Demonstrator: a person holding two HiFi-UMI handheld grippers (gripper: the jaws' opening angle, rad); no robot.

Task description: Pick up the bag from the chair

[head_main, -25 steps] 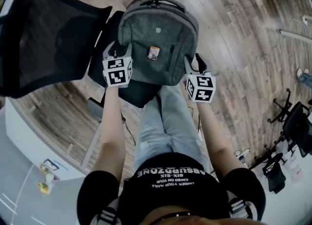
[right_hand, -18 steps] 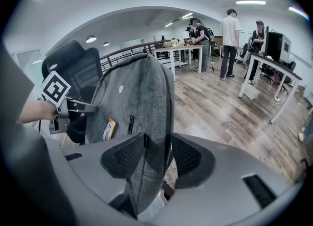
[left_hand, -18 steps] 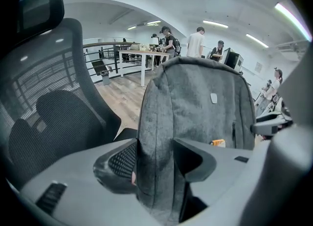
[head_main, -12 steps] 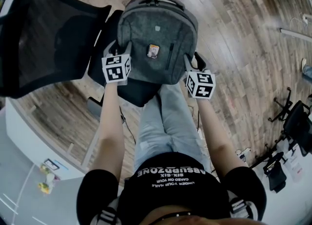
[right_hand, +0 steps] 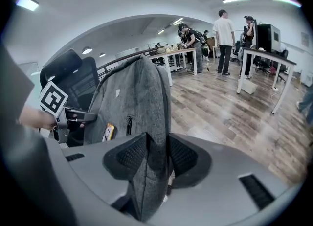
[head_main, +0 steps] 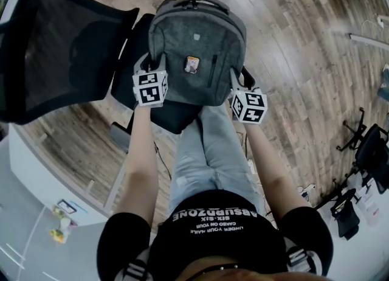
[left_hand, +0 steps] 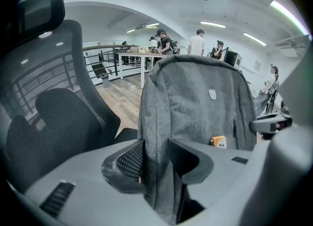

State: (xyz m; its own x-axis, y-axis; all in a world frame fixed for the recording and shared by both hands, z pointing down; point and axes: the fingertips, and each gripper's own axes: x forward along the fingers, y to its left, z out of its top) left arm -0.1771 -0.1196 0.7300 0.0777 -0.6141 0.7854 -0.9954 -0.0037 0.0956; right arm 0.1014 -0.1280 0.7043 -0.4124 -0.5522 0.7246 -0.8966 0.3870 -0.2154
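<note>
Grey fuzzy bag (head_main: 196,48), upright at the seat of the black chair (head_main: 61,48). Left gripper (left_hand: 155,159) pinching the bag's left edge, fingers squeezed on the cloth. Right gripper (right_hand: 155,156) pinching its right edge the same way. Brown wood floor (head_main: 292,61) all around.

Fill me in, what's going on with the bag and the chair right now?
A person stands over a black mesh office chair with a hand-held claw in each hand. The left claw is shut on one side edge of the grey felt backpack, and the right claw is shut on the opposite edge. The backpack is upright over the chair's seat. Whether it is clear of the seat cannot be told from these views.
</note>
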